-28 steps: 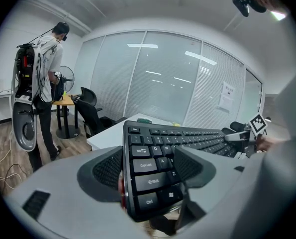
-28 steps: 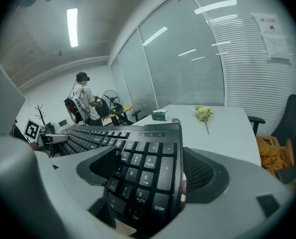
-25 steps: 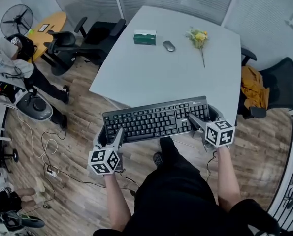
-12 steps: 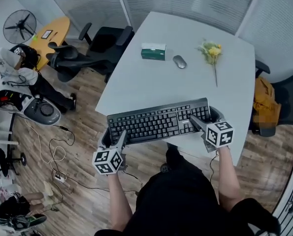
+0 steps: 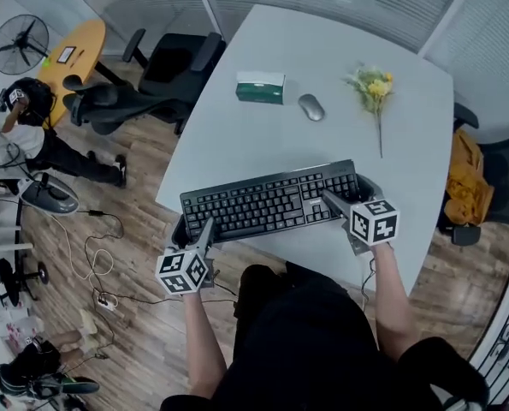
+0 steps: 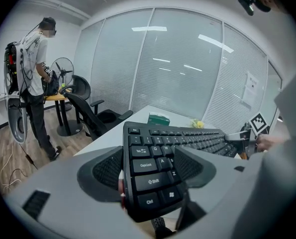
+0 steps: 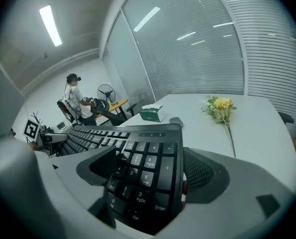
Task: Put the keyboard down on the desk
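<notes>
Forward over the bench (image 5: 263, 144) is where the keyboard (image 5: 267, 202) has come since a second ago. Then its near edge hung off past the front rim. Now nearly all of it lies above the top, with only its left near corner at the rim. Whether it rests on the surface cannot be told.

The left tool (image 5: 205, 228) is clamped on the keyboard's left end, one jaw above the keys and one below. In the left gripper view the keys there read "Tab", "Caps Lock", "Shift", "Ctrl", "A" and "Z". The right tool (image 5: 333, 202) is clamped the same way on the number-pad end. In the right gripper view those keys read "Enter", "PgDn", "PgUp", "Del" and the digits 1 to 9.

Farther back on the bench, well apart from the keyboard, a green box (image 5: 260, 86) stands near a grey mouse (image 5: 310, 106). Its print is too small to read. A yellow flower (image 5: 374, 88) lies to the right of the mouse.
</notes>
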The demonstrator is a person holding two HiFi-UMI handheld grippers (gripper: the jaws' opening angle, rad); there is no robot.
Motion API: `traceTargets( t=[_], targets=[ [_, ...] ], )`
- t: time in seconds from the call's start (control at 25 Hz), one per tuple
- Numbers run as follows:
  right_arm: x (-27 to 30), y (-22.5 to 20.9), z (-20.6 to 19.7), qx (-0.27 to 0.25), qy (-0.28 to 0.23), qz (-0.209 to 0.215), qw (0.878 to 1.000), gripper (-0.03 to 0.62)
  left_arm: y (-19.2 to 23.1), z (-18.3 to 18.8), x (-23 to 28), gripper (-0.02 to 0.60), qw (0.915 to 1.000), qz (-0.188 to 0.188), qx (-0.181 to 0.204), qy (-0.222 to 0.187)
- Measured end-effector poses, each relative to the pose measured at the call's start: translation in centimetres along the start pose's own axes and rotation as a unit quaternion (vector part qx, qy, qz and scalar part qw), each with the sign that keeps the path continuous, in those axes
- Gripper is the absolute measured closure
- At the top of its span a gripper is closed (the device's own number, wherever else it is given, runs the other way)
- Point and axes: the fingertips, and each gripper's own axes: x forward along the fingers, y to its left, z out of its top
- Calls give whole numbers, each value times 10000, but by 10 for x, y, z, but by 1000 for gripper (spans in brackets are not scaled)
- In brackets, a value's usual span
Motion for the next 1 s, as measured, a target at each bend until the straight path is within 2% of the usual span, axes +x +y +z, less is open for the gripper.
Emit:
traceTargets(
  t=[0.24,0.52,0.72,1.0],
  targets=[
    [35,1,-5,118,200,-26,9997,164,25,-4,26,267,9998,-13,-30,176],
    [72,5,-3,167,111,-235,9995,163,59,-1,62,267,9997,-189,106,92],
    [112,5,5,256,169,-375,9988,164,90,9,104,267,9990,-355,151,215],
    [151,-9,10,380,273,-465,9978,171,111,15,153,267,9978,-500,169,397]
  ],
)
